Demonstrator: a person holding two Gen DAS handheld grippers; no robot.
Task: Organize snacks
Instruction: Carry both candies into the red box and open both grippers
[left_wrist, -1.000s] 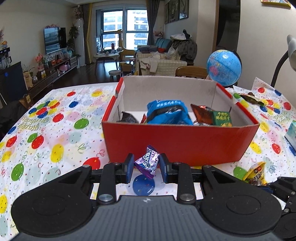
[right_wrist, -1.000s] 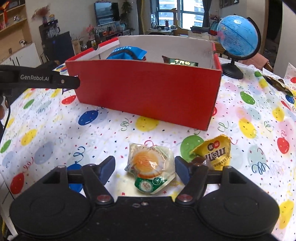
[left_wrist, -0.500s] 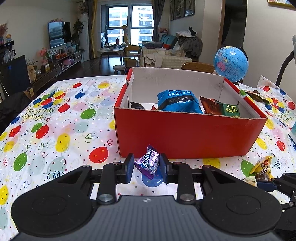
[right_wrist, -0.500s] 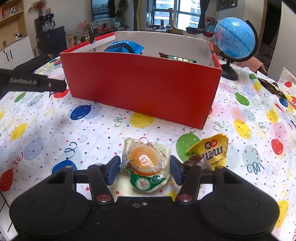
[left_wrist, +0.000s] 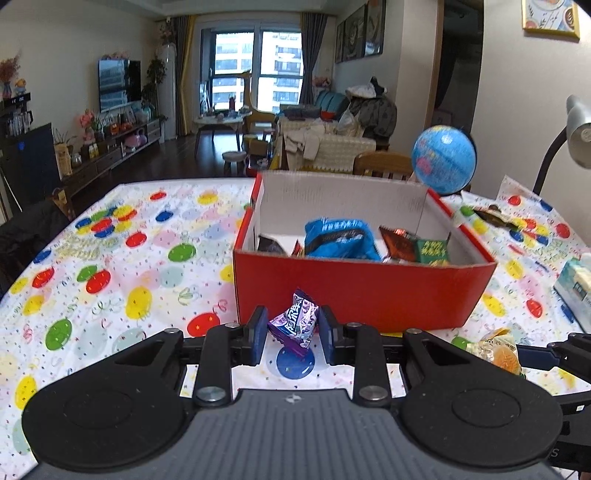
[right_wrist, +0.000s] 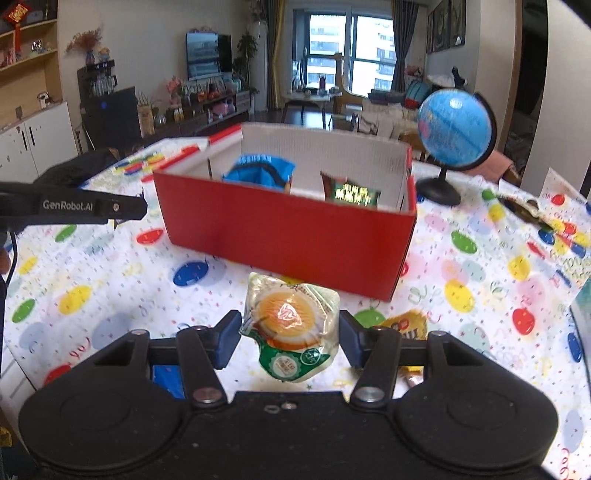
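My left gripper (left_wrist: 293, 332) is shut on a small purple candy packet (left_wrist: 294, 322) and holds it above the table, just in front of the red cardboard box (left_wrist: 362, 288). My right gripper (right_wrist: 290, 338) is shut on a clear packet with an orange round snack (right_wrist: 290, 323) and holds it off the table, in front of the box (right_wrist: 280, 229). The box holds a blue bag (left_wrist: 338, 238), a brown packet (left_wrist: 397, 245) and a green packet (left_wrist: 432, 251). A yellow candy bag (right_wrist: 404, 326) lies on the table by the right finger.
A blue globe (right_wrist: 452, 133) stands behind the box at the right. A dark wrapper (left_wrist: 493, 216) lies at the far right. A tissue pack (left_wrist: 576, 288) sits at the right edge. The balloon-print tablecloth (left_wrist: 122, 266) covers the table.
My right gripper has shut on the orange snack packet and lifted it off the table. My left gripper has risen with the purple packet; the box now looks lower and further off.
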